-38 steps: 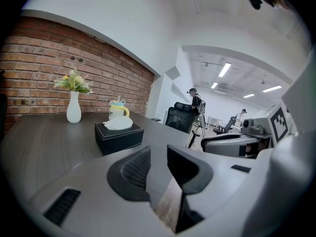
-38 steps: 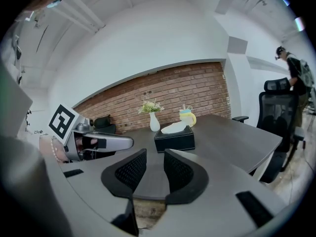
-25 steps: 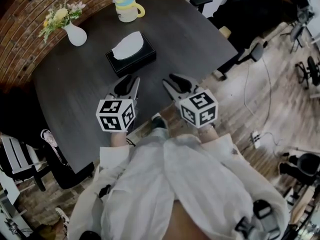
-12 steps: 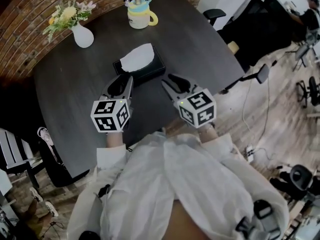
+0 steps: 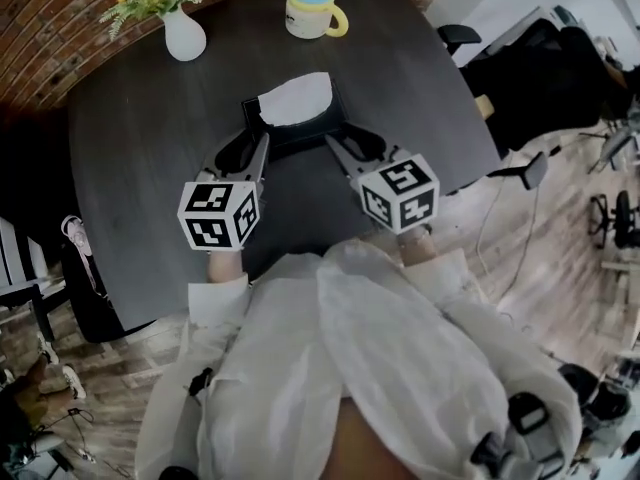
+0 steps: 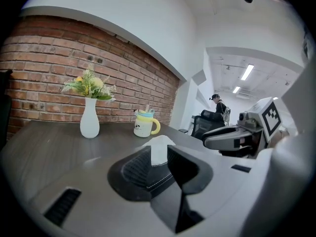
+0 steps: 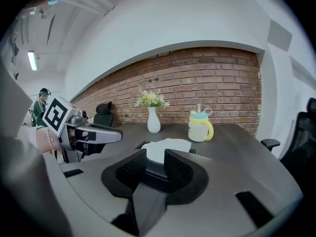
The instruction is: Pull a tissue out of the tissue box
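A black tissue box (image 5: 290,130) lies on the dark table (image 5: 140,168), with a white tissue (image 5: 297,100) standing out of its top. My left gripper (image 5: 243,153) sits just short of the box's near left corner, and my right gripper (image 5: 350,148) sits just short of its near right corner. Both stand open with nothing between their pads. In the left gripper view the tissue (image 6: 159,148) shows through the gap of the left gripper (image 6: 158,157). In the right gripper view the tissue (image 7: 167,146) and the box (image 7: 154,171) lie beyond the right gripper (image 7: 155,157).
A white vase with flowers (image 5: 185,36) stands at the table's far left and a yellow lidded mug (image 5: 312,13) at the far middle. A brick wall runs behind the table. Black office chairs (image 5: 540,68) stand off its right side.
Both grippers have moved forward over the table toward the tissue box, and their tips now flank its near corners. The jaws have kept the same gap.
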`<control>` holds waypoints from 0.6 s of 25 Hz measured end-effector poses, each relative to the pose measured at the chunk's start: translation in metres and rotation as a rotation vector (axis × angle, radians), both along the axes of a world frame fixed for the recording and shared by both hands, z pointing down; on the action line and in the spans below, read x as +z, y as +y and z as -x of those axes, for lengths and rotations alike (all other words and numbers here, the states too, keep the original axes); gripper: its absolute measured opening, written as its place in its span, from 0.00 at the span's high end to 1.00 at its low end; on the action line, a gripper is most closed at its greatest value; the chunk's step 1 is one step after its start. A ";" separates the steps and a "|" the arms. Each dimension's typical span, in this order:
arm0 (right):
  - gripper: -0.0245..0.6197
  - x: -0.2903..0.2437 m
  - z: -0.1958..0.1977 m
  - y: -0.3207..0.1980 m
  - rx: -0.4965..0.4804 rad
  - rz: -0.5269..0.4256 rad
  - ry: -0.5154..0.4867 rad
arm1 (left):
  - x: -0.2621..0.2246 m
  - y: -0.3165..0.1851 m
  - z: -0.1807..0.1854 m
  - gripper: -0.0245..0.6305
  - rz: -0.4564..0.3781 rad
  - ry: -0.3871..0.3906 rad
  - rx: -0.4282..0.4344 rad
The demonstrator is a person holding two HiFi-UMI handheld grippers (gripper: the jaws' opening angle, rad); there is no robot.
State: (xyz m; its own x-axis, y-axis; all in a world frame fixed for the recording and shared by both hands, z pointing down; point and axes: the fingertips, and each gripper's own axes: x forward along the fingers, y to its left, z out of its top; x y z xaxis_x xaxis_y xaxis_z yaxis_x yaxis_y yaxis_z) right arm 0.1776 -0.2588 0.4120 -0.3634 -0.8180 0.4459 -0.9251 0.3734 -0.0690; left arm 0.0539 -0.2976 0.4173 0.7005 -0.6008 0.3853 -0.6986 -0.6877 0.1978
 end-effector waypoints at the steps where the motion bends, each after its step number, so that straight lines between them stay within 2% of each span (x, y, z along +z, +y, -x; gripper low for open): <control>1: 0.80 0.002 0.002 -0.002 -0.004 0.003 -0.002 | 0.002 0.000 0.002 0.81 0.002 0.000 -0.004; 7: 0.80 0.014 0.008 -0.014 -0.041 0.033 0.019 | 0.016 -0.005 0.013 0.81 0.036 0.006 -0.045; 15: 0.80 0.025 0.004 -0.034 -0.060 0.061 0.019 | 0.039 -0.015 0.001 0.81 0.094 -0.025 -0.023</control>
State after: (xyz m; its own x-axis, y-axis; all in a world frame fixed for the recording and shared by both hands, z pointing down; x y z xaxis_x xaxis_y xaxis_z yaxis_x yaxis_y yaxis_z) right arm 0.1734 -0.2923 0.4365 -0.4020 -0.7660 0.5016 -0.9026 0.4238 -0.0762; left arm 0.0529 -0.3131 0.4558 0.6763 -0.5769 0.4580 -0.7196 -0.6504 0.2433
